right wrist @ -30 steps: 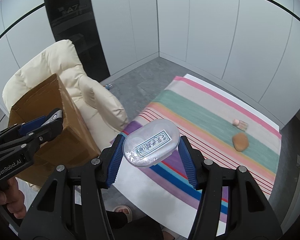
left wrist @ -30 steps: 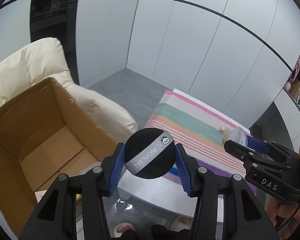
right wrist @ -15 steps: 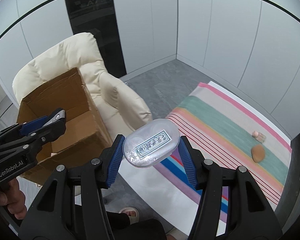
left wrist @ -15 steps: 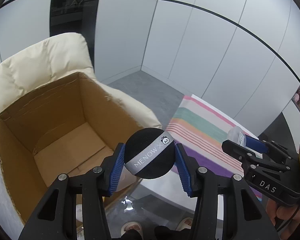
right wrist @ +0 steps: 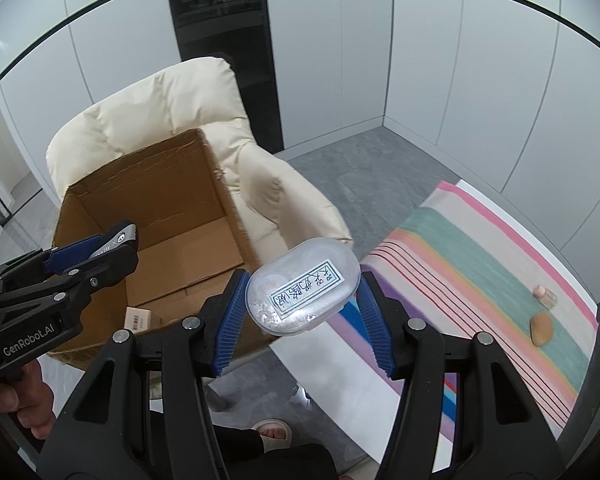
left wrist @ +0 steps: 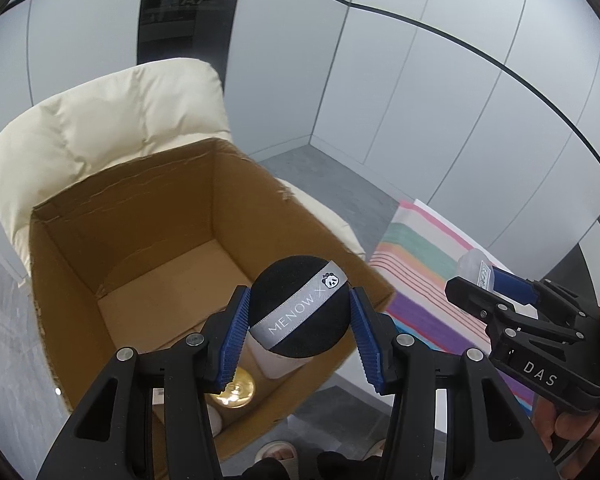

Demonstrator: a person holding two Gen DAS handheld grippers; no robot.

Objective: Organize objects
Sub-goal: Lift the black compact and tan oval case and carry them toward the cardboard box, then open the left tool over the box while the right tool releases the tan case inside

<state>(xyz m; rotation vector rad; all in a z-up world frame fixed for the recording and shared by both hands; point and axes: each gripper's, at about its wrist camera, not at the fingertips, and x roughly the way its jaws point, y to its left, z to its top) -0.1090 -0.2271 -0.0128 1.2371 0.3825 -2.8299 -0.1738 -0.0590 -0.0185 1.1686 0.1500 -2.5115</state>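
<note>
We are in a pale, panelled room with a grey floor, where a cream padded armchair (left wrist: pixel 99 120) carries an open cardboard box (left wrist: pixel 147 240) on its seat and a tabletop (right wrist: pixel 500 280) under a striped cloth stands just to the right.

Our left hand-held gripper (left wrist: pixel 300 320) is closed on a round black powder puff (left wrist: pixel 297 306) with a grey MENOW ribbon, clamped across its sides by the blue pads. We hold it over the near right corner of the box, apparently so that letting go would drop it straight inside. Below it in the box we can make out a gold round compact (left wrist: pixel 235 390) and a pale container partly hidden behind the puff; from the right wrist view a small carton (right wrist: pixel 139 317) also lies on the box floor.

Our right hand-held gripper (right wrist: pixel 302 292) grips a clear oval plastic case (right wrist: pixel 302 286) bearing a handwritten label, pinched across its long axis, which seems a sensible grip for so smooth a shell. It hangs between the box and the tabletop edge, outside the box rim, so we judge it waits its turn behind the puff.

On the striped cloth, well apart from both grippers, a tan makeup sponge (right wrist: pixel 540 327) and a small pink-capped bottle (right wrist: pixel 544 295) lie near each other, not yet collected. We judge the sorting partly done.
</note>
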